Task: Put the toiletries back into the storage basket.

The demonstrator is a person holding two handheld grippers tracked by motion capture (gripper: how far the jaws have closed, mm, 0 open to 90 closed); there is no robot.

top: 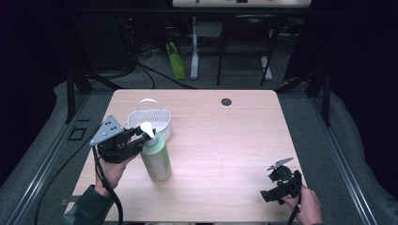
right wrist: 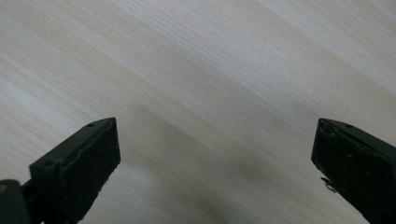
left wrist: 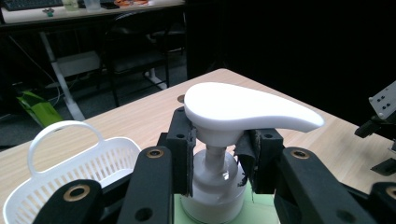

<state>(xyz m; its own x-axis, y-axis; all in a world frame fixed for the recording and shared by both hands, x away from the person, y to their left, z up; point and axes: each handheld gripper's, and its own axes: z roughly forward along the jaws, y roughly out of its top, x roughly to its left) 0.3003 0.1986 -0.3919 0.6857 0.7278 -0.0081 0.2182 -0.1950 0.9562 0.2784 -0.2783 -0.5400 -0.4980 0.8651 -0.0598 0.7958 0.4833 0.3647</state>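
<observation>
Green pump bottle (top: 156, 159) stands upright on the tabletop (top: 225, 140), its neck clamped by the left hand-held gripper (top: 139, 137), basket (top: 151, 120) just behind; right hand-held gripper (top: 280, 185) gapes well apart.

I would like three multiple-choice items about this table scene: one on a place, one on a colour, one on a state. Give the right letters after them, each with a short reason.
1. Where is the white basket?
A. right behind the pump bottle
B. at the table's right edge
C. on the floor

2. What colour is the body of the pump bottle?
A. red
B. pale green
C. black

3. How is the right gripper?
A. shut on the bottle
B. shut on the basket
C. open above bare table

Key: 1 A, the high view shows it just beyond the bottle. 2 B, green under a white pump. 3 C, its fingers stand wide apart over wood; the left gripper clamps the pump neck.
</observation>
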